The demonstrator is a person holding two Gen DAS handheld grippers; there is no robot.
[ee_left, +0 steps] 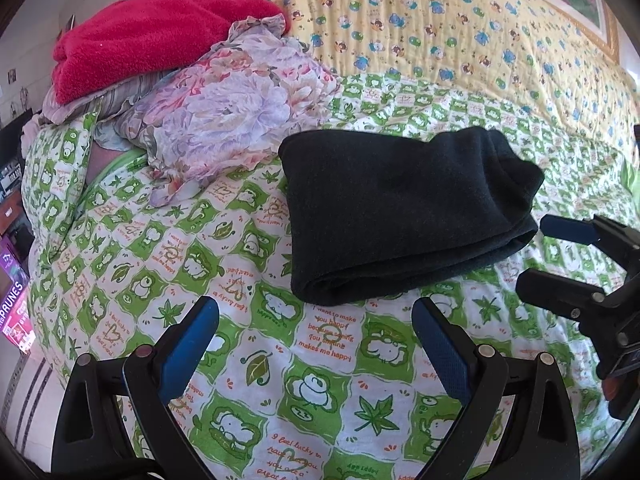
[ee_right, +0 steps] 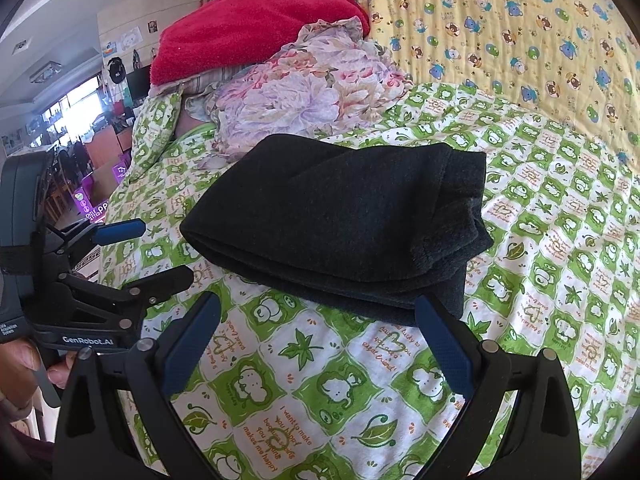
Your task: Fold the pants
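Two bedspreads, green-check quilt (ee_left: 328,380) below the yellow one (ee_left: 460,28), both cut off at the frame; dark folded pants (ee_left: 400,216) lie on the green, long axis slanting left-right, both grippers, left (ee_left: 316,348) and right (ee_right: 316,344), wide open, empty, just short of it

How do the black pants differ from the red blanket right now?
The black pants are folded into a flat, neat stack; the red blanket is a bulky, rumpled heap. The pants lie directly on the green quilt; the blanket sits on top of a floral cloth. Neither is held by a gripper.
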